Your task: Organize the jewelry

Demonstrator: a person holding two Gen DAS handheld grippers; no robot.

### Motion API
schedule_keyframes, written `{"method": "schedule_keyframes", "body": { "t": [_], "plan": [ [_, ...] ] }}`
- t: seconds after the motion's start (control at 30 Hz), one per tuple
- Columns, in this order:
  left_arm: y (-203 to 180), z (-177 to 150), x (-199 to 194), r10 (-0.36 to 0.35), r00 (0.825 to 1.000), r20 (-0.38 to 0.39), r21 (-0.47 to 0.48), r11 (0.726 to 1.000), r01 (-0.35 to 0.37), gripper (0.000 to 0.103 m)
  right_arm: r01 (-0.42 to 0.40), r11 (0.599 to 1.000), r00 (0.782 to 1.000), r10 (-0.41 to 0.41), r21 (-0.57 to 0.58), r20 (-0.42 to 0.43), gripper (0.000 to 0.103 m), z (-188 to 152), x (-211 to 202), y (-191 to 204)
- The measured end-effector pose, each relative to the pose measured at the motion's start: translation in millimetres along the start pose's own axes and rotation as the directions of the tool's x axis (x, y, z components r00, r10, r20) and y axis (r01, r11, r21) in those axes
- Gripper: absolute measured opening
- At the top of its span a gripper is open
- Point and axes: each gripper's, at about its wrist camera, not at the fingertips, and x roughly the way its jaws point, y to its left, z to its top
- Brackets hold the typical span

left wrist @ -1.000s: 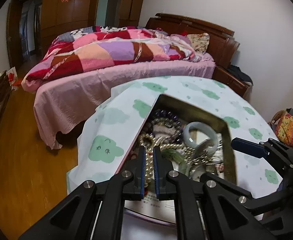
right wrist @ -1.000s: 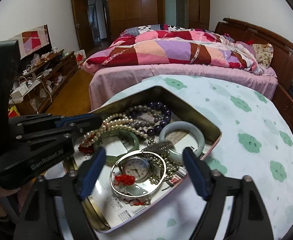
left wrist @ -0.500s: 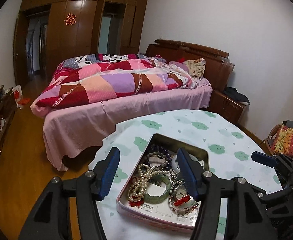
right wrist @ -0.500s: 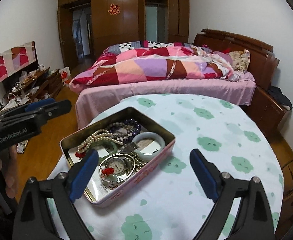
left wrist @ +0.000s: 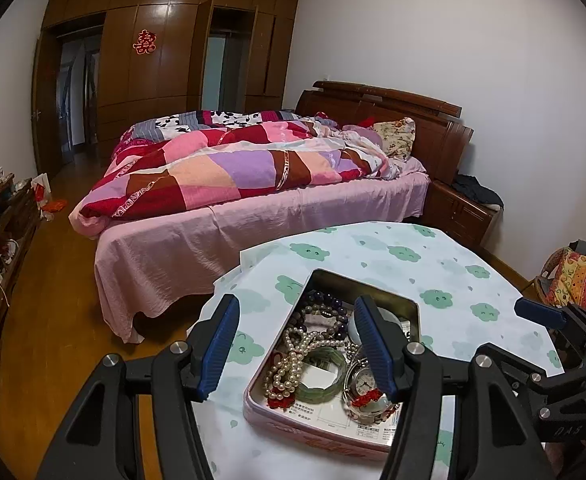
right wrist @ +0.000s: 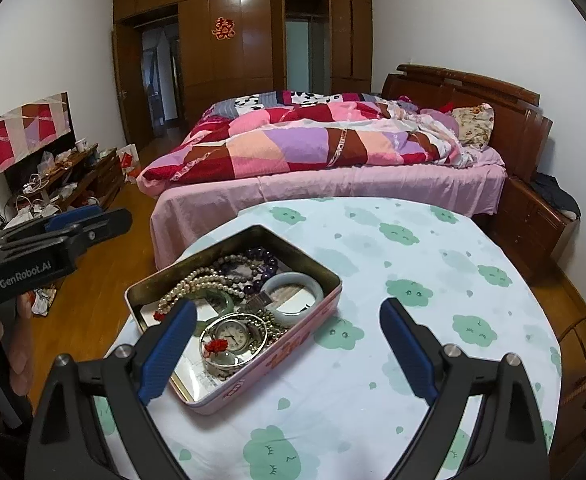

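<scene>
An open pink tin (left wrist: 325, 436) (right wrist: 293, 356) lies on the round table and holds a heap of jewelry. In it are a pearl necklace (left wrist: 289, 360) (right wrist: 197, 284), a green jade bangle (left wrist: 321, 368), a pale bangle (right wrist: 293, 296), a dark bead bracelet (right wrist: 265, 260) and a watch (right wrist: 231, 334) with a red knot. My left gripper (left wrist: 295, 304) hovers open above the tin's near end, nothing between its blue pads. My right gripper (right wrist: 287, 307) stands wide open above the tin's right side, also holding nothing. The left gripper's fingers (right wrist: 85, 220) also show at the left of the right wrist view.
The table wears a white cloth (right wrist: 413, 264) with green cloud prints. Beyond it stands a bed (right wrist: 333, 152) with a patchwork quilt. A cluttered low cabinet (right wrist: 65, 184) lines the left wall, a nightstand (right wrist: 533, 216) sits at the right. A hand (right wrist: 17, 340) holds the left gripper.
Both grippers have pulled back and up from the tin, so it looks smaller. The left gripper went from shut to open. The right one opened a little wider.
</scene>
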Motion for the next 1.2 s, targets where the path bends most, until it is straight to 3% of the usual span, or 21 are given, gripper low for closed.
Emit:
{"method": "schedule_keyframes", "body": {
  "t": [1.2],
  "plan": [
    [2.1, -1.6, -0.4, 0.009, 1.0, -0.002, -0.002, 1.0, -0.009, 0.06, 0.0, 1.0, 1.0, 0.0, 0.001, 0.0, 0.097, -4.3, -2.2, 1.6]
  ]
}}
